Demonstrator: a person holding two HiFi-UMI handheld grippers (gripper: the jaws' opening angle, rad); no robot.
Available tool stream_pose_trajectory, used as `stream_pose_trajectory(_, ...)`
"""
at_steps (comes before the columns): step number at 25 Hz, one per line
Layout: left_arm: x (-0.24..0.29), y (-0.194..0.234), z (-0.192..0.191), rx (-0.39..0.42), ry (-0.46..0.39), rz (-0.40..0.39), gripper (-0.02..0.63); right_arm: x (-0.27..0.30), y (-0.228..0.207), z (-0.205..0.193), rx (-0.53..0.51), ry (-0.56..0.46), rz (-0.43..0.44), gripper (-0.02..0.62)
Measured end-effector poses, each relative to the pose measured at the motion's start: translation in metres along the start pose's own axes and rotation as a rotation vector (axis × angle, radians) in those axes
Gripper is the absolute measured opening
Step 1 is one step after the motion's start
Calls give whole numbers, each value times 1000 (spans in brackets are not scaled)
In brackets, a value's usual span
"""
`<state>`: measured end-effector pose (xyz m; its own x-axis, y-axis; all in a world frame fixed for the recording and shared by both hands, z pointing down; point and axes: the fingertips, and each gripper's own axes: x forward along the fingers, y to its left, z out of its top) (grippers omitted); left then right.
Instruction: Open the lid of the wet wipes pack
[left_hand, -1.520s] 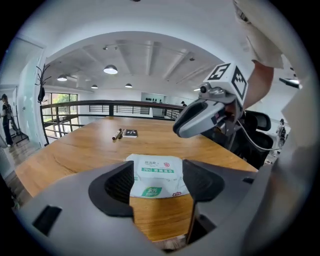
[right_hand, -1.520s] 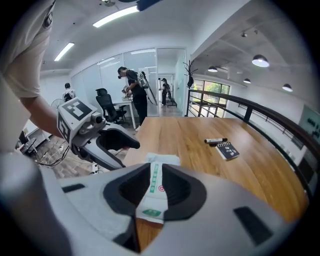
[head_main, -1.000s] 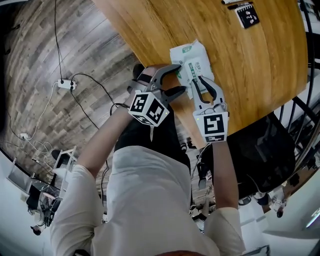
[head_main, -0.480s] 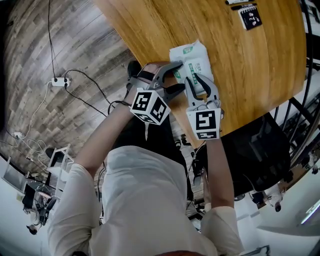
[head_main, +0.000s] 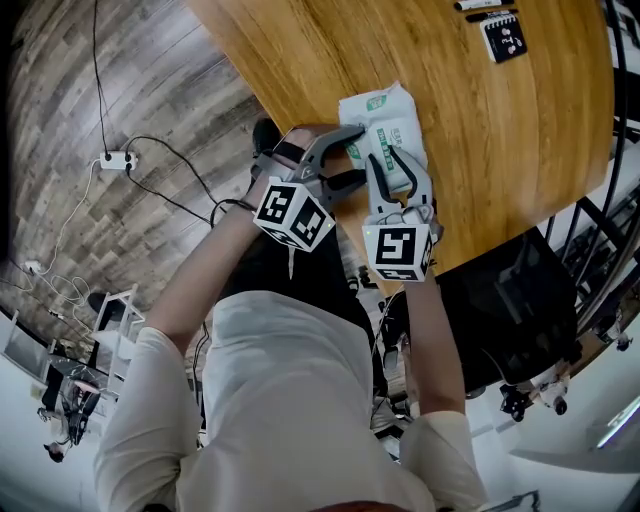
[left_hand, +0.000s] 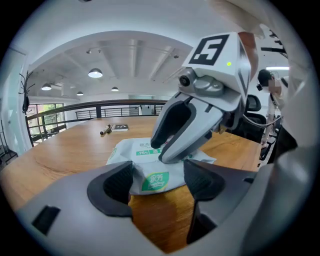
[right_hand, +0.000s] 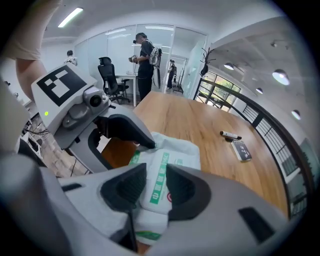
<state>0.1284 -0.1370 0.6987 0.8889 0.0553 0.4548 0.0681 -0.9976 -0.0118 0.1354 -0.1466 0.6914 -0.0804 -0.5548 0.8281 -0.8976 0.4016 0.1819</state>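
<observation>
The white and green wet wipes pack (head_main: 385, 108) lies near the edge of the wooden table (head_main: 520, 150). My left gripper (head_main: 362, 153) holds the pack's near end. In the left gripper view (left_hand: 157, 182) that crumpled end (left_hand: 152, 180) sits lifted off the wood, pinched between both pads. My right gripper (head_main: 386, 155) points steeply down onto the pack's top. Its jaws are opening, with the green-striped lid label (right_hand: 159, 182) in the gap between the pads (right_hand: 182, 190). In the right gripper view (right_hand: 156, 187) they no longer clamp it.
A small black notebook (head_main: 503, 38) and marker pens (head_main: 480, 6) lie at the table's far side. A black office chair (head_main: 500, 310) stands at the right, a power strip with cables (head_main: 112, 160) on the floor at left. People (right_hand: 145, 55) stand far off.
The right gripper's jaws have spread wider over the pack's top. Its marker cube has rolled and shifted slightly left. The left gripper has kept its hold and place.
</observation>
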Motion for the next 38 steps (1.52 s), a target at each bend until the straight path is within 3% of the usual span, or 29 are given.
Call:
stream_pose_trajectory(7, 0, 0, 0, 4, 4, 0, 308, 2, 0, 0, -80, 22, -89, 114)
stream_pose_trajectory(9, 0, 0, 0, 5, 5, 0, 308, 1, -3, 1, -91, 24, -115, 140)
stream_pose_trajectory(26, 0, 0, -2, 14, 10, -6, 302, -8, -7, 7, -70, -35, -121, 150)
stream_pose_trajectory(29, 0, 0, -3, 16, 13, -7, 302, -13, -17, 9, -60, -59, -175, 149)
stream_pose_trajectory(30, 0, 0, -3, 19, 14, -7, 302, -17, -28, 10, -39, -76, -221, 9)
stream_pose_trajectory(32, 1, -1, -3, 22, 16, -9, 301, -22, -54, 8, 26, -88, -265, 3)
stream_pose_trajectory(34, 1, 0, -3, 20, 16, -10, 301, -22, -66, 7, 47, -73, -229, 8)
stream_pose_trajectory(38, 1, 0, -3, 19, 19, -12, 301, -19, -47, 7, -31, -59, -134, 25)
